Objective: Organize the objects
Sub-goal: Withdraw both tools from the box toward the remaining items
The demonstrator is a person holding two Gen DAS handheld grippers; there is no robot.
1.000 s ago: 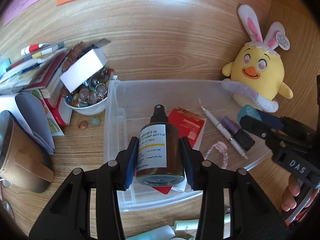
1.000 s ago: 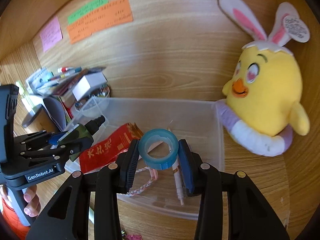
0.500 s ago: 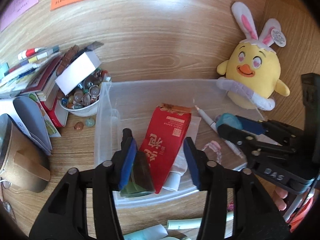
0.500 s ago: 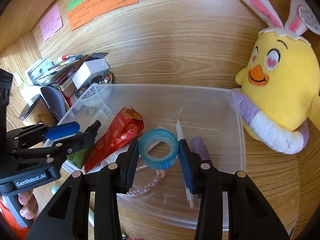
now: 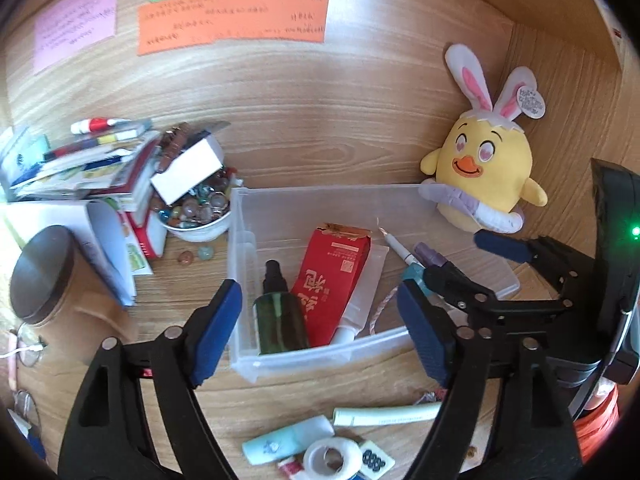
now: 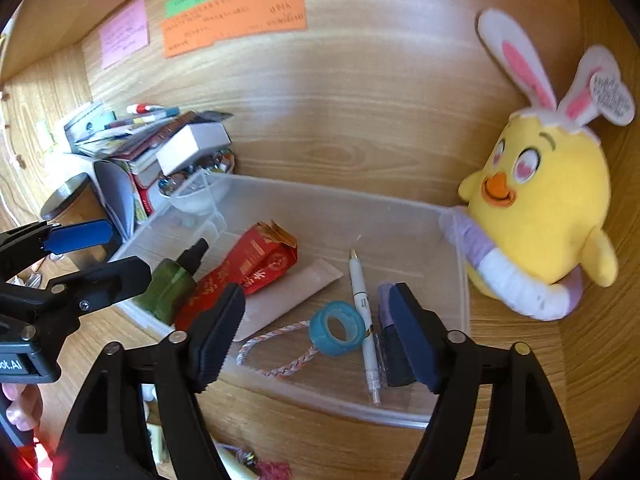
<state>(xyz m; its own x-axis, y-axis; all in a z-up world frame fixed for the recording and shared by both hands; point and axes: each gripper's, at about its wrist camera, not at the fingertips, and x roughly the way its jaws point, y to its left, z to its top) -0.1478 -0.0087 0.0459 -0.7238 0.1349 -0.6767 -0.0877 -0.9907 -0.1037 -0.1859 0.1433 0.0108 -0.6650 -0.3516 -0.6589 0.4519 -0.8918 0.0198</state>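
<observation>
A clear plastic bin [image 5: 320, 354] [image 6: 400, 216] lies on the wooden desk. In it lie a dark green pump bottle [image 5: 278, 314] [image 6: 174, 280], a red packet [image 5: 330, 276] [image 6: 244, 274], a white tube [image 5: 362, 300], a white pen [image 6: 364, 312], a purple item [image 6: 386, 298], a braided cord [image 6: 276, 346] and a blue tape roll [image 6: 338, 328]. My left gripper [image 5: 320, 332] is open and empty above the bin's near edge. My right gripper [image 6: 316, 332] is open and empty above the tape roll.
A yellow plush chick [image 5: 486, 172] [image 6: 548, 208] sits right of the bin. A bowl of glass beads [image 5: 198, 210], a white box, stacked books and a brown cup [image 5: 44, 276] stand left. Tubes [image 5: 384, 416] and a white tape roll [image 5: 332, 458] lie in front.
Both grippers opened and pulled back. The left let go of the pump bottle, which now lies in the bin. The right let go of the blue tape roll into the bin.
</observation>
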